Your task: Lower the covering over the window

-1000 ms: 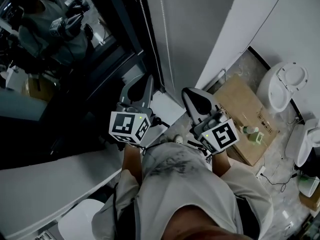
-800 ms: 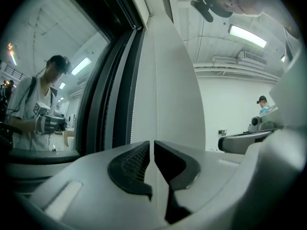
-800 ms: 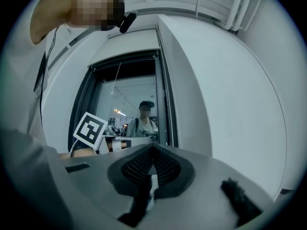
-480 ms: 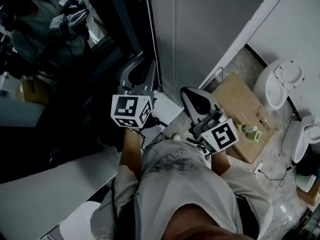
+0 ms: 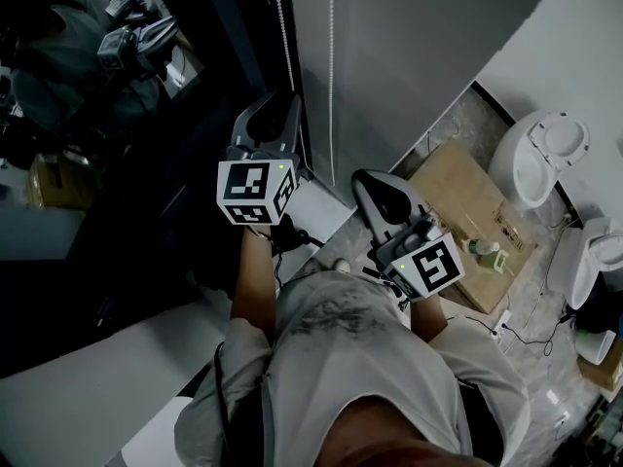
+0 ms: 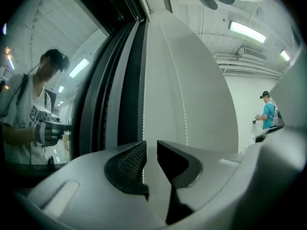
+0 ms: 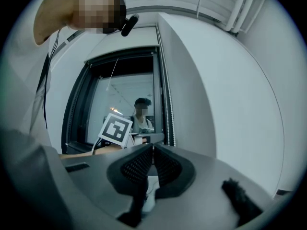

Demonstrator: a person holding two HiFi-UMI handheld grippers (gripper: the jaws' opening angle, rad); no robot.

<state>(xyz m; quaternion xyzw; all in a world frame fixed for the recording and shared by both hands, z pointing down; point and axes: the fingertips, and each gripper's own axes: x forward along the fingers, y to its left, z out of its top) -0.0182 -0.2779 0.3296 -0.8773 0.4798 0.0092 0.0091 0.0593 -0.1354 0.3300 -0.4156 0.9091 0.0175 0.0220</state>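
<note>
The grey roller blind (image 5: 389, 47) hangs beside the dark window (image 5: 146, 163), with its two white bead-chain strands (image 5: 282, 27) running down the frame. In the left gripper view one chain strand (image 6: 144, 80) drops into the gap between my left gripper's (image 6: 151, 150) jaws. Those jaws have just been opening; the pads stand apart and do not press the chain. In the head view the left gripper (image 5: 275, 105) is raised at the chain. Lower and to the right, my right gripper (image 5: 362, 178) is shut with nothing in it (image 7: 152, 150).
A white sill (image 5: 97, 358) runs below the window. On the floor to the right lie a cardboard box (image 5: 467, 232) with a green bottle (image 5: 487, 254) on it, and white round fixtures (image 5: 540, 159). A person (image 6: 268, 111) stands far off at the right.
My left gripper has moved up the picture along the chain, and its jaws have come apart. The right gripper has stayed almost where it was, still shut.
</note>
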